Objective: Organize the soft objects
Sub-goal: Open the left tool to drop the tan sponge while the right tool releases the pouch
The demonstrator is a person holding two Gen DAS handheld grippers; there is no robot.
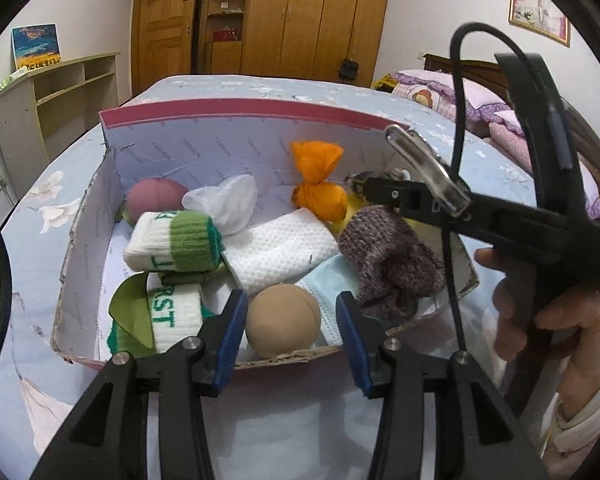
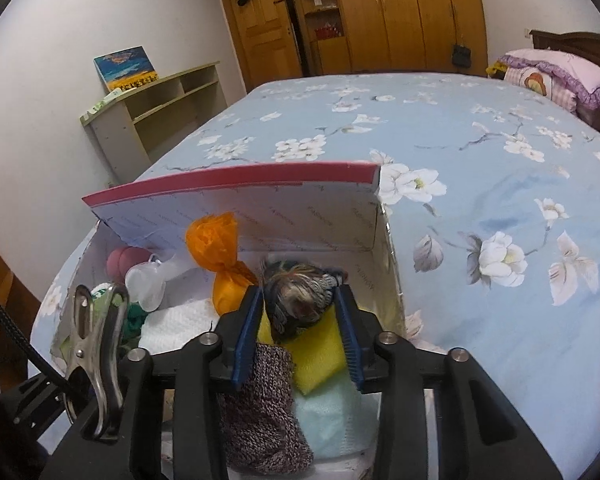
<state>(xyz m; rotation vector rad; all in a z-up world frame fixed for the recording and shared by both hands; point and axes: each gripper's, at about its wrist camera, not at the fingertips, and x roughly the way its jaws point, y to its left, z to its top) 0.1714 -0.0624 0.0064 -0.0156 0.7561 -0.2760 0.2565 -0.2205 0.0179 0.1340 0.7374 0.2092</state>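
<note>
Both grippers, left (image 1: 292,336) and right (image 2: 298,338), gape over rolled socks (image 1: 172,246), balls (image 1: 282,320) and knits (image 1: 388,256) in the box (image 1: 76,248).

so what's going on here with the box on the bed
A person with a gripper in each hand is sorting soft things into a cardboard box on a flowered bed. The left gripper is open around a tan ball at the near edge, not pressing it. The right gripper brackets a multicoloured knit bundle lying on a yellow sponge; its pads look just clear. Rolled socks, an orange pouch and a white cloth already lie inside.
</note>
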